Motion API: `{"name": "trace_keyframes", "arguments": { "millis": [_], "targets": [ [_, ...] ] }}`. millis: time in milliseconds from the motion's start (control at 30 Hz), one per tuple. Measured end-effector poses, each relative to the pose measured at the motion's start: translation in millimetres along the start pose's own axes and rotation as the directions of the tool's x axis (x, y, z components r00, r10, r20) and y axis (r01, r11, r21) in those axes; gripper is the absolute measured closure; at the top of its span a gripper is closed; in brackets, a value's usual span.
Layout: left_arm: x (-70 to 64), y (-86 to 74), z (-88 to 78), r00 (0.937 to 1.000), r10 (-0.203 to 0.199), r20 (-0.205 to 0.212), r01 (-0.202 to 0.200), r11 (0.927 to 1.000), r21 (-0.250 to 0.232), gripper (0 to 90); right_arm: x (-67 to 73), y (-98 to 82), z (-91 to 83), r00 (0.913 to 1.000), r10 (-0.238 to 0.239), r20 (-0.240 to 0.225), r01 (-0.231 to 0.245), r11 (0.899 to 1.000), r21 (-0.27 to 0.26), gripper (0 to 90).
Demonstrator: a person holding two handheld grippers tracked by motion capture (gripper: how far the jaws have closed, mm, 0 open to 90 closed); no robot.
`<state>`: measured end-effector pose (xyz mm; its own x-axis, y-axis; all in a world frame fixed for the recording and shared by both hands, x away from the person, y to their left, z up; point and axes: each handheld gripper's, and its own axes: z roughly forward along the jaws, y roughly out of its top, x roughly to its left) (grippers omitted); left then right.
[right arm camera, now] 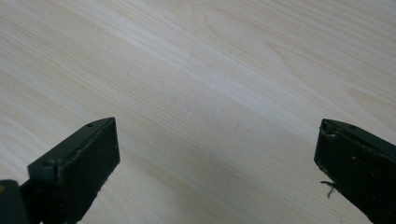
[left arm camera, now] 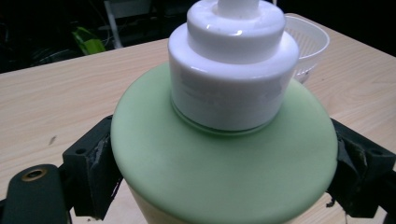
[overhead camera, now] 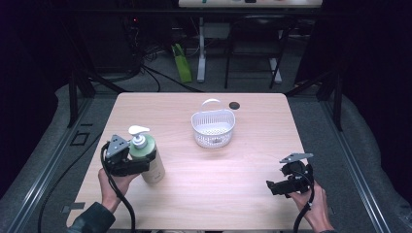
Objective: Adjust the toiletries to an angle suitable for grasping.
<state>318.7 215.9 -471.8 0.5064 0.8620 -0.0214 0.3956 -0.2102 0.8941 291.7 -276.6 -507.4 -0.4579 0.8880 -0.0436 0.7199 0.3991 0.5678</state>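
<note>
— Clamped in the left gripper [left arm camera: 224, 186], is the bottle [left arm camera: 224, 154] binned yet?
— No; it is held at the bench's [overhead camera: 243, 170] left, the basket [overhead camera: 213, 127] unfilled, the right gripper [right arm camera: 217, 172] spread wide, empty.

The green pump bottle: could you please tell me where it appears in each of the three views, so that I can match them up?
High view: the green pump bottle stands at the table's left, clamped by the left gripper.
Left gripper view: it sits centre frame, close up, a black jaw pressed on each side.
Right gripper view: bare wooden tabletop between the open right gripper's jaws; no bottle.
Shared landmark: the white basket, behind the bottle at upper right.
</note>
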Motion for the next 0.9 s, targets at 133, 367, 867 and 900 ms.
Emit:
{"name": "trace_keyframes", "arguments": {
  "millis": [133, 367, 867, 900],
  "targets": [
    [-10.5, 4.6, 10.8, 0.9995, 0.020, 0.026, -0.020, 0.9998, -0.008, 12.1, -1.3, -0.5, -0.2, 1.0000, 0.003, -0.001, -0.003, 1.000, -0.005, 0.0],
    [-29.5, 13.1, 30.5, 0.9962, 0.038, 0.079, -0.037, 0.9992, -0.017, 12.2, 0.1, -0.3, -0.3, 1.0000, 0.002, -0.004, -0.002, 1.000, -0.008, 0.0],
    [-71.4, 30.8, 64.2, 0.9809, 0.092, 0.172, -0.091, 0.9958, -0.012, 12.1, -0.7, -1.2, -0.2, 1.0000, 0.002, -0.007, -0.002, 1.000, -0.013, 0.0],
    [-72.4, 30.8, 64.7, 0.9792, 0.093, 0.180, -0.092, 0.9956, -0.012, 12.2, -0.9, -1.2, -0.1, 1.0000, 0.001, -0.008, -0.002, 1.000, -0.013, 0.0]
  ]
}}
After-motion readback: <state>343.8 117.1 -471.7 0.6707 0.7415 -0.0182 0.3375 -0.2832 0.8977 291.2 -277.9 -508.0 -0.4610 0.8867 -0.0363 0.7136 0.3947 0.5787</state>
